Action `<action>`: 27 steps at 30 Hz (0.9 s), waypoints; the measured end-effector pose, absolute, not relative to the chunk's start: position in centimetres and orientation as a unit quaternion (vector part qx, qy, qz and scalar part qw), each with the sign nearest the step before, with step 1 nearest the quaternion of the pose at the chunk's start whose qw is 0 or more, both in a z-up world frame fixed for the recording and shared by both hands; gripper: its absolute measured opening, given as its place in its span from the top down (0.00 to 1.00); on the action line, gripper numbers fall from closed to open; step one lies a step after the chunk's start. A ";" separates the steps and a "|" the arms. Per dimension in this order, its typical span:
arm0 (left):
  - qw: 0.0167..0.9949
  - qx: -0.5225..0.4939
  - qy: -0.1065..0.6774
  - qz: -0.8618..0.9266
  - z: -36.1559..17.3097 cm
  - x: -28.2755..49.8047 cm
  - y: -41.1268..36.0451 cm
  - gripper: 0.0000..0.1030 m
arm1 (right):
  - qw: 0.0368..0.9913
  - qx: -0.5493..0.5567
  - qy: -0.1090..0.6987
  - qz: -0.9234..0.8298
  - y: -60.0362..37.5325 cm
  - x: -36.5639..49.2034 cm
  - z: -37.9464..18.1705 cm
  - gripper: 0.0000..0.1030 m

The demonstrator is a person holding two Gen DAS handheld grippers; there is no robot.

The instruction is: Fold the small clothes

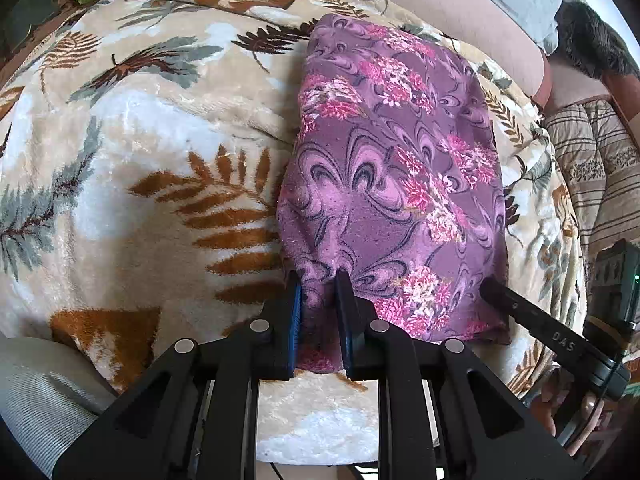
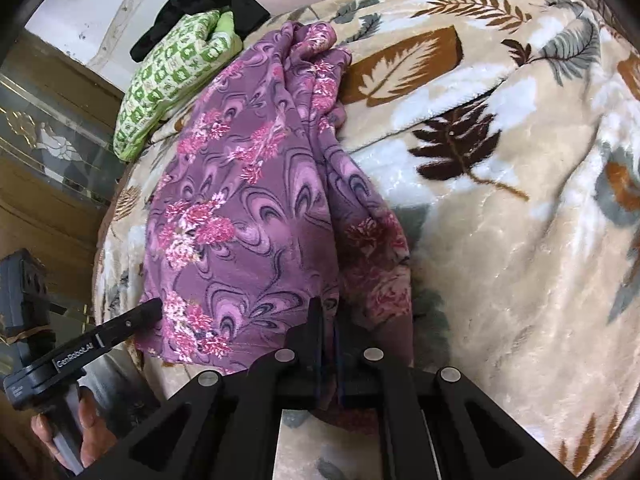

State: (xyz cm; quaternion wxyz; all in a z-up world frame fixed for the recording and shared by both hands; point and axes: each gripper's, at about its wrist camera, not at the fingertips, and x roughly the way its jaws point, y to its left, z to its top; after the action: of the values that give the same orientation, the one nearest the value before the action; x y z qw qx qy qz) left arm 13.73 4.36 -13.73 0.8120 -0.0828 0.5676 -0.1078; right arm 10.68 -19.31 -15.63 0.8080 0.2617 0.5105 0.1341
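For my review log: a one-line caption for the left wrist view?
Left gripper pinches the purple floral garment's near edge on a leaf-patterned blanket.

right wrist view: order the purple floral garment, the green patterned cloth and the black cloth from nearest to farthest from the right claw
1. Purple floral fleece garment: nearest, its near edge pinched in the right claw, bottom centre.
2. Green-and-white patterned cloth: farther, upper left, beyond the garment's left side.
3. Black crumpled cloth: farthest, top left, just behind the green one.
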 end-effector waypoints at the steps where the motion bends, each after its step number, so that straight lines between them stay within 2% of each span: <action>1: 0.812 -0.087 0.567 -0.109 -13.7 13.8 4.5 0.85 | 0.809 0.262 0.508 0.134 -19.4 10.6 -15.4 0.96; 12: 0.803 -0.101 0.575 -0.117 -13.5 13.4 5.2 0.85 | 0.821 0.265 0.492 0.118 -20.3 9.6 -13.7 0.96; 17: 0.822 -0.047 0.559 -0.101 -13.6 12.8 3.8 0.85 | 0.814 0.225 0.527 0.095 -19.0 10.1 -15.3 0.96; 24: 0.839 -0.045 0.530 -0.111 -11.2 12.9 4.5 0.84 | 0.809 0.275 0.507 0.114 -20.3 9.0 -13.5 0.92; 25: 0.837 -0.062 0.532 -0.110 -10.9 13.3 5.1 0.80 | 0.808 0.280 0.505 0.118 -20.4 9.0 -13.3 0.91; 27: 0.832 -0.095 0.533 -0.117 -10.4 14.1 6.2 0.59 | 0.810 0.279 0.500 0.124 -20.7 9.3 -12.7 0.72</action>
State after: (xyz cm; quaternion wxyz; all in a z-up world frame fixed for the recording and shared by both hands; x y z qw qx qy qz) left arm 14.06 6.17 -10.36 0.8324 -0.0945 0.5332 -0.1175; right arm 9.32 -20.70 -12.65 0.8102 0.2791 0.5004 0.1236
